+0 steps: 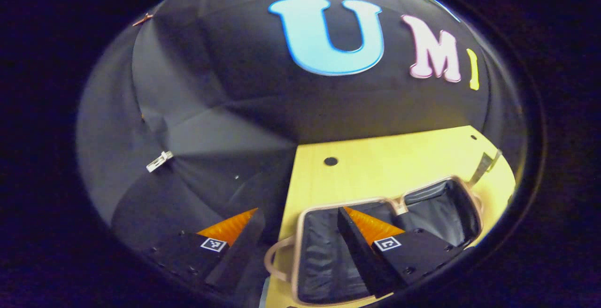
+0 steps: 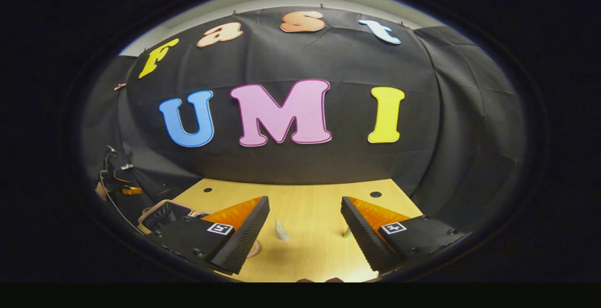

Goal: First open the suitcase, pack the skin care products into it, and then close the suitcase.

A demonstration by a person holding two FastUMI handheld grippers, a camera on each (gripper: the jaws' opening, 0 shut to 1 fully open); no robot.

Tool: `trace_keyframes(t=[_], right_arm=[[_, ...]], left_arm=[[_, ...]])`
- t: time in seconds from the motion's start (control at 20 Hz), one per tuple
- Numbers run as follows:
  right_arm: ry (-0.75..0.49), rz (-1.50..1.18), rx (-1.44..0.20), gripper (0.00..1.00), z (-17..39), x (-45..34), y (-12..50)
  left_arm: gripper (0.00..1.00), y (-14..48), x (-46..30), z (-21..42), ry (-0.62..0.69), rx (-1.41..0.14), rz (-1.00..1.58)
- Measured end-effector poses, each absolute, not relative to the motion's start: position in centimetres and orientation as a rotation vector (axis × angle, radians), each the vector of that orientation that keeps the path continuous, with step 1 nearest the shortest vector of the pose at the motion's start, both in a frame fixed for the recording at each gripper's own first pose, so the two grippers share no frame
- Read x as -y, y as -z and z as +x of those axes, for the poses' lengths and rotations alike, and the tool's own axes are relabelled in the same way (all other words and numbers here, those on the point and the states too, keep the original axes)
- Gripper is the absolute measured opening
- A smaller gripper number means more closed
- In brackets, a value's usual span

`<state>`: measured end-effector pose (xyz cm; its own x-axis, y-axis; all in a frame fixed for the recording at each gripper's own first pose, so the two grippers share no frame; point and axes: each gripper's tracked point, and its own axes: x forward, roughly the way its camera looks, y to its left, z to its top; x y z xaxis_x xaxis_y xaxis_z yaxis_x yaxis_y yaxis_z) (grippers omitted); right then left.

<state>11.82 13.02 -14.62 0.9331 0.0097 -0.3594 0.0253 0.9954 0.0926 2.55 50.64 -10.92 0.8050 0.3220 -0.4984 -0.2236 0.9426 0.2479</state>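
The suitcase (image 1: 389, 233) lies open flat on the counter (image 1: 389, 157), at about five o'clock in the left gripper view, both halves facing up. It looks small and soft-lined: a pale pinkish frame runs round each half, the insides are dark pleated fabric, and a loop handle (image 1: 272, 261) sticks out of its near end at seven o'clock. It is probably light with a fairly stiff shell, so closing it should mean lifting one half by its rim and folding it over; the smooth frame may slip between the fingers.

In the right gripper view the suitcase sits at the counter's eight o'clock edge, and two small pale items, the left item (image 2: 281, 230) and the right item (image 2: 346, 232), stand on the wood between the fingers. They may be the skin care products, though they are too small to tell. If so they are likely light and easy to tip, best pinched across the body.

The left hand-held gripper (image 1: 300, 223) hangs open over the suitcase's near half, holding nothing. The right hand-held gripper (image 2: 305, 216) is likewise spread wide and empty.
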Motion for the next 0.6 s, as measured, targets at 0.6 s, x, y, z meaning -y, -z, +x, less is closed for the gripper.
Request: trace_keyframes(t=[0.6], right_arm=[[-0.007,0.041,-0.371,0.97,9.9,-10.5,16.2]], left_arm=[[0.98,12.8,-12.2,8.1,0.326,-0.528,-0.009]])
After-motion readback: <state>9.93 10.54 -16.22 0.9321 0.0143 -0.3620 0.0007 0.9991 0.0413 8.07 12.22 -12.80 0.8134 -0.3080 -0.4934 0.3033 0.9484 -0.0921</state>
